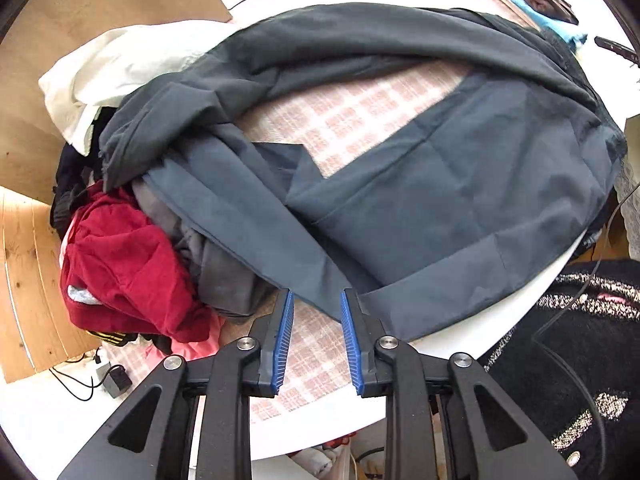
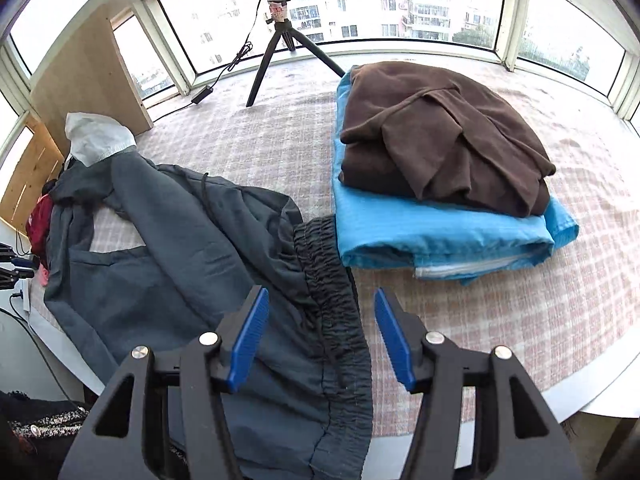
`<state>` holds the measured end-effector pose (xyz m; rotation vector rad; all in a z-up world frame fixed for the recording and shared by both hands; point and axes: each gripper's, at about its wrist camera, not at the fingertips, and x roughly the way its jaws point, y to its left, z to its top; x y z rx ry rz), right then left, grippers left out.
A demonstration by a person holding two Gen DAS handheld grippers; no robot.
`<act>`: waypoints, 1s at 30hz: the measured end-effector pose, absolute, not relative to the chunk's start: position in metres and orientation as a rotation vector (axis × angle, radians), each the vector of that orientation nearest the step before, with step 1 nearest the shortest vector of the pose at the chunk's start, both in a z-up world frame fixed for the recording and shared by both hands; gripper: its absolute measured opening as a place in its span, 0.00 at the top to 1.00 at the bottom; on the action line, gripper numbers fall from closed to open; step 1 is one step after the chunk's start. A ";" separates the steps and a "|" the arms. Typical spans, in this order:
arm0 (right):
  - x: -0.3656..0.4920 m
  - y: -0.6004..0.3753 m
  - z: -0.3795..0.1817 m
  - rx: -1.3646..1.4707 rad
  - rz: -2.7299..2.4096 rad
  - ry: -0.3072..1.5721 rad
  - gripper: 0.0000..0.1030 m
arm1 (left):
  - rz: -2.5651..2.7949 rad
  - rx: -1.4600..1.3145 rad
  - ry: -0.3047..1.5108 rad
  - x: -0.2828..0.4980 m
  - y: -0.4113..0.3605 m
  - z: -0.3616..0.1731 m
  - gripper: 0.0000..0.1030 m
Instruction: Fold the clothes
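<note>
Both grippers, left gripper [image 1: 316, 300] and right gripper [image 2: 320, 300], spread wide, holding nothing, poised over grey trousers [image 2: 192, 264]; folded stack [image 2: 440, 184] parked at two o'clock, clearing workspace.

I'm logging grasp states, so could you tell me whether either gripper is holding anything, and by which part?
Nothing is held. The left gripper is open near the grey trousers' leg hem; the right gripper is open over their elastic waistband.

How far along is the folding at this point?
Done: a brown garment lies folded on a folded blue one. In hand: nothing gripped; the left gripper and right gripper are open over the spread dark grey trousers. Left: those trousers and the pile with the red garment and white cloth.
</note>
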<state>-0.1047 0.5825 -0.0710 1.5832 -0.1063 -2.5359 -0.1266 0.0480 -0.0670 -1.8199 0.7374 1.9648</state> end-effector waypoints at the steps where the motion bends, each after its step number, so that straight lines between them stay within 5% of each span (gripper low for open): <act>1: -0.116 0.574 -0.074 1.570 -2.537 -0.088 0.47 | 1.995 -1.824 0.720 -0.129 0.042 -0.064 0.77; 12: -0.208 0.466 -0.121 1.582 -2.327 0.169 0.47 | 2.282 -1.776 0.613 -0.194 -0.019 -0.044 0.69; 23: -0.231 0.432 -0.117 1.654 -2.366 0.290 0.47 | 2.169 -1.606 0.842 -0.269 -0.010 -0.095 0.68; 25: -0.237 0.449 -0.115 1.678 -2.405 0.228 0.47 | 2.148 -1.594 0.851 -0.280 -0.002 -0.107 0.74; 26: -0.239 0.457 -0.115 1.693 -2.418 0.203 0.47 | 2.143 -1.593 0.850 -0.285 0.002 -0.113 0.98; 30: -0.243 0.476 -0.116 1.732 -2.429 0.256 0.47 | 2.225 -1.582 0.740 -0.307 -0.003 -0.104 0.99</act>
